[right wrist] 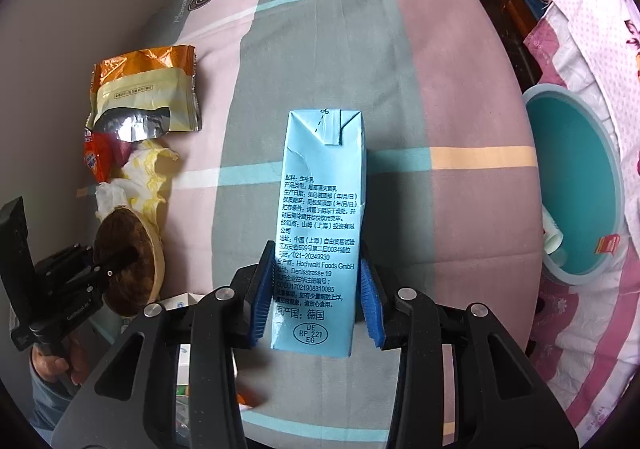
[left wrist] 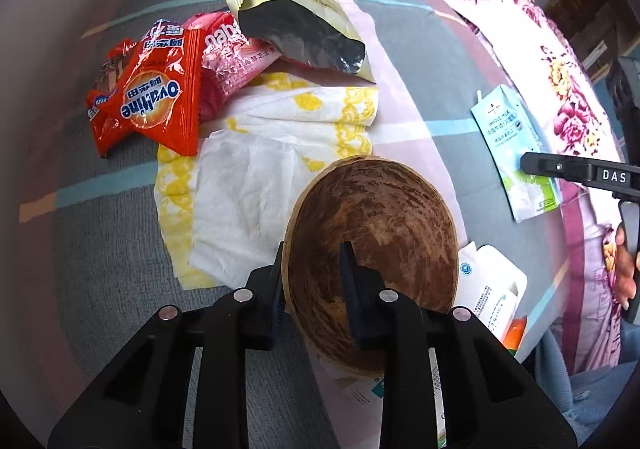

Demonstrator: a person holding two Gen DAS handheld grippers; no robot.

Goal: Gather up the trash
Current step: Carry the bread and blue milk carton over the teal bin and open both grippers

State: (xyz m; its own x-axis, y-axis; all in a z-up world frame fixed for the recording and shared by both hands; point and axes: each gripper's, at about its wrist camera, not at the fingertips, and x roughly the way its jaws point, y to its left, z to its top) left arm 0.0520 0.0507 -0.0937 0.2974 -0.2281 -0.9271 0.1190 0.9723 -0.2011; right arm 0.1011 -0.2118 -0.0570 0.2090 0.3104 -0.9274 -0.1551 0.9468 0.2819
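Note:
My left gripper point(left wrist: 312, 285) is shut on the rim of a brown-stained paper bowl point(left wrist: 372, 225), one finger outside the wall and one inside. The right wrist view shows that bowl point(right wrist: 132, 249) tilted at the far left, with the left gripper point(right wrist: 120, 265) and a hand behind it. My right gripper point(right wrist: 318, 297) is shut on a light blue milk carton point(right wrist: 320, 217), its blue pads pressing both long sides. The carton hangs above the striped bed sheet point(right wrist: 440, 89) and casts a shadow on it. In the left wrist view the carton point(left wrist: 512, 145) is at the right.
On the sheet lie an orange Ovaltine wrapper point(left wrist: 152, 101), a pink wrapper point(left wrist: 232, 57), an opened foil snack bag point(left wrist: 288, 17), a white and yellow tissue point(left wrist: 260, 169) and a white box point(left wrist: 488, 289). A teal bin point(right wrist: 576, 185) stands off the bed's right edge by a floral quilt point(right wrist: 580, 29).

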